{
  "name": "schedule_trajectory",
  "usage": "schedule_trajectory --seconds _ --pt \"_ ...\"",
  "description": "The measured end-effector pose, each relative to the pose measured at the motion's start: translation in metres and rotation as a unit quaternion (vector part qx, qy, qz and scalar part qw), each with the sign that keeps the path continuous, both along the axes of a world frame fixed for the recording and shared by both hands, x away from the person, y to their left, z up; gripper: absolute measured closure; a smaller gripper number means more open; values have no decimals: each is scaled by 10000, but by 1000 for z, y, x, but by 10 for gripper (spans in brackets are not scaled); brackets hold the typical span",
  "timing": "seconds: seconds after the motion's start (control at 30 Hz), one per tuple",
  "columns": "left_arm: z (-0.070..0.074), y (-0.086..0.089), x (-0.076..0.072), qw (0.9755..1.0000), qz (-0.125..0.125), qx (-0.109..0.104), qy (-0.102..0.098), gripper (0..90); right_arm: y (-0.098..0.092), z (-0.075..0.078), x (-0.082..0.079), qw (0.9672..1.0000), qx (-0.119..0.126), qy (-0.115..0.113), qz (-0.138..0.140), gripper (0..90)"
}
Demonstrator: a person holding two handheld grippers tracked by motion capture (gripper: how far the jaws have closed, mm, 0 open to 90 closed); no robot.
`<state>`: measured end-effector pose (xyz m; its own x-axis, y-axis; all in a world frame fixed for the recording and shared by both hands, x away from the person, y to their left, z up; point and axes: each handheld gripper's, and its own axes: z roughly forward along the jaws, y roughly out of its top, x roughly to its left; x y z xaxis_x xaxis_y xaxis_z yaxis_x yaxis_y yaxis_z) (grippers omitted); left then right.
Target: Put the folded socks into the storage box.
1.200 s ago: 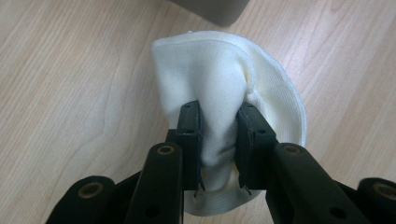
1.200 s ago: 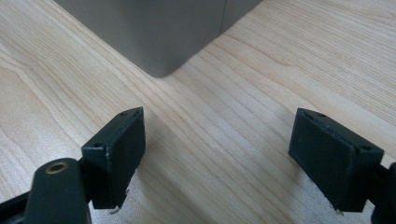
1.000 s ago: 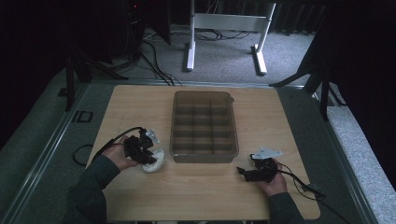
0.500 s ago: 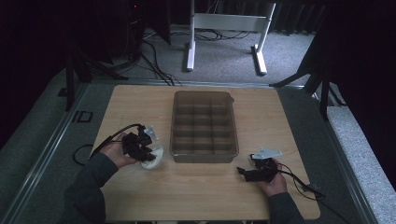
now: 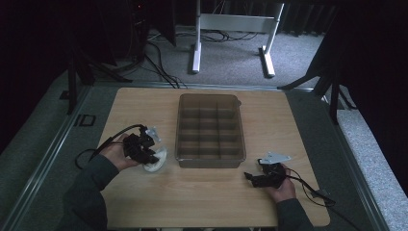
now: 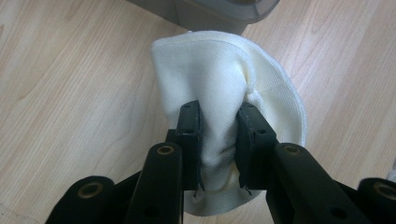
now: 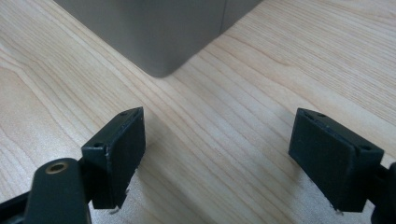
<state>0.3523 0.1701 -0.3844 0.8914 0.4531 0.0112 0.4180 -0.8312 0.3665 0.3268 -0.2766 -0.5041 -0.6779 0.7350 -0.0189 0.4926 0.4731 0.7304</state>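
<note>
A white knitted cloth [image 6: 224,84] lies bunched on the wooden table [image 5: 202,192], just left of the grey compartment box [image 5: 210,130]. My left gripper [image 6: 218,140] is shut on a fold of this cloth, both pads pinching it. In the high view the left gripper [image 5: 144,150] sits over the cloth [image 5: 156,161] near the box's front left corner. My right gripper [image 7: 217,154] rests low over bare wood with its jaws wide apart and nothing between them. The high view has the right gripper [image 5: 255,179] near the box's front right corner.
The box holds several compartments and takes the table's middle. Its front corner [image 7: 159,51] rises right ahead of the right gripper. Cables trail from both grippers. A white stand frame [image 5: 231,29] is on the floor beyond the table.
The left hand has shifted slightly with the cloth in its grip. The right gripper has kept still.
</note>
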Motion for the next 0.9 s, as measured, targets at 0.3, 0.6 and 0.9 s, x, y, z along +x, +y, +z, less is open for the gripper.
schedule_trajectory --seconds 0.3,0.6,0.9 --pt "7 -1 0 10000 -73 3 -21 737 0 0 0 10000 -1 -3 2 183" --pt "13 -2 1 9997 -126 -195 -47 737 0 0 0 10000 -3 -15 7 183" --pt "24 -3 3 9997 -180 -110 -107 737 0 0 0 10000 -5 -8 9 183"
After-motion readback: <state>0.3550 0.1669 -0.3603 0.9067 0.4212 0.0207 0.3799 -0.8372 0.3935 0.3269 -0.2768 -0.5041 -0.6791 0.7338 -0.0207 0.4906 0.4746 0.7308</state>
